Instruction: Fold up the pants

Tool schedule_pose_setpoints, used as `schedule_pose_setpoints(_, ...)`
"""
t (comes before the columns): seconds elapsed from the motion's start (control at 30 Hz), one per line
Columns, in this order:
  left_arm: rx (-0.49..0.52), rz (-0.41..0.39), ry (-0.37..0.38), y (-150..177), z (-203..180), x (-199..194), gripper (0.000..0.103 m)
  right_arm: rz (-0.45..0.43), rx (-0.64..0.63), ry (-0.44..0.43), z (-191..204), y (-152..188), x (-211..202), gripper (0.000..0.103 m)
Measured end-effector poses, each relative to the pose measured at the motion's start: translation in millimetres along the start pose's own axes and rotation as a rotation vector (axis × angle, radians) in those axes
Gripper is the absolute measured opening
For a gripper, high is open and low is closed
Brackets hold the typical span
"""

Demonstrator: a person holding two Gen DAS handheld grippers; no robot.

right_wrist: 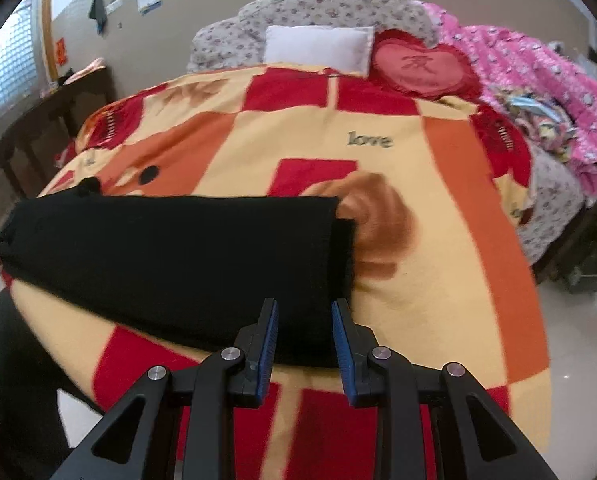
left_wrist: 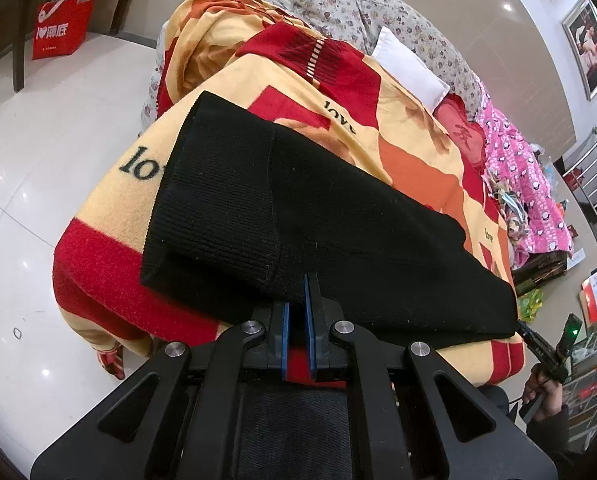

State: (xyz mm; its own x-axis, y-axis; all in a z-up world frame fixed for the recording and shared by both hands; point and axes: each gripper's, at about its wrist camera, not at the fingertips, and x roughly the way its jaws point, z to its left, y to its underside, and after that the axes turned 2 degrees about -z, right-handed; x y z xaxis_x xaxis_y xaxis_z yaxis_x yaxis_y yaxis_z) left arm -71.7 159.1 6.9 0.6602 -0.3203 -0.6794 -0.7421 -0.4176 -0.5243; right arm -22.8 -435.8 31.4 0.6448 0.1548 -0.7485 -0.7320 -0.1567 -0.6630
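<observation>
Black knit pants (left_wrist: 298,216) lie folded lengthwise on a red, orange and yellow blanket (left_wrist: 98,280) on a bed. The ribbed waistband end is at the left in the left wrist view. My left gripper (left_wrist: 298,292) is nearly closed, and its blue pads pinch the near edge of the pants by the waistband seam. In the right wrist view the pants (right_wrist: 170,264) stretch from the left to the cuff end near the middle. My right gripper (right_wrist: 304,312) is open, with its fingers on either side of the near edge at the cuff end. It also shows far right in the left wrist view (left_wrist: 546,344).
A white pillow (right_wrist: 318,46), a red heart cushion (right_wrist: 418,66) and a pink quilt (right_wrist: 538,80) lie at the head of the bed. A red shopping bag (left_wrist: 62,24) stands on the white tile floor. Metal shelves (left_wrist: 594,192) stand to the right.
</observation>
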Motion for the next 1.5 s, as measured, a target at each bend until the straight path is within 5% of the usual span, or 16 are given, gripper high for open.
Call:
schedule_pose_setpoints(0.07, -0.005, 0.0, 0.001, 0, 0, 0, 0.004, 0.0, 0.006, -0.003, -1, 0, 2, 0.023)
schedule_pose_setpoints(0.17, -0.003, 0.0, -0.002, 0, 0, 0, 0.004, -0.032, 0.078, -0.028, -13, 2, -1, 0.002)
schedule_pose_setpoints(0.37, 0.048, -0.02, -0.044, 1, -11, -5, 0.004, -0.052, -0.013, 0.103, -6, 3, -15, 0.001)
schedule_pose_setpoints(0.5, 0.039, -0.037, 0.011, 3, -21, -27, 0.004, -0.051, -0.05, 0.189, -11, -2, -27, 0.001)
schedule_pose_setpoints(0.67, 0.069, 0.01, -0.058, 16, -21, -13, 0.004, 0.033, -0.027, 0.188, -17, 2, -3, 0.001)
schedule_pose_setpoints(0.97, 0.024, 0.013, -0.004, 17, -4, -6, 0.011, 0.019, 0.069, 0.103, -24, 4, -4, 0.001)
schedule_pose_setpoints(1.13, 0.059, -0.106, -0.102, 17, -6, -32, 0.023, -0.059, 0.112, 0.165, -29, -3, -23, 0.001)
schedule_pose_setpoints(1.23, 0.107, -0.304, -0.254, 16, -18, -60, 0.025, -0.163, 0.114, 0.216, -20, -18, -44, 0.001)
schedule_pose_setpoints(1.3, 0.16, -0.415, -0.305, 16, -32, -73, 0.025, -0.227, 0.107, 0.139, 1, -33, -51, 0.002)
schedule_pose_setpoints(1.37, 0.201, -0.448, -0.259, 15, -46, -74, 0.025, -0.248, 0.049, -0.004, 38, -52, -46, 0.002)
schedule_pose_setpoints(1.5, 0.339, -0.273, -0.161, 19, -66, -23, 0.026, -0.22, -0.106, -0.26, 131, -85, -10, 0.002)
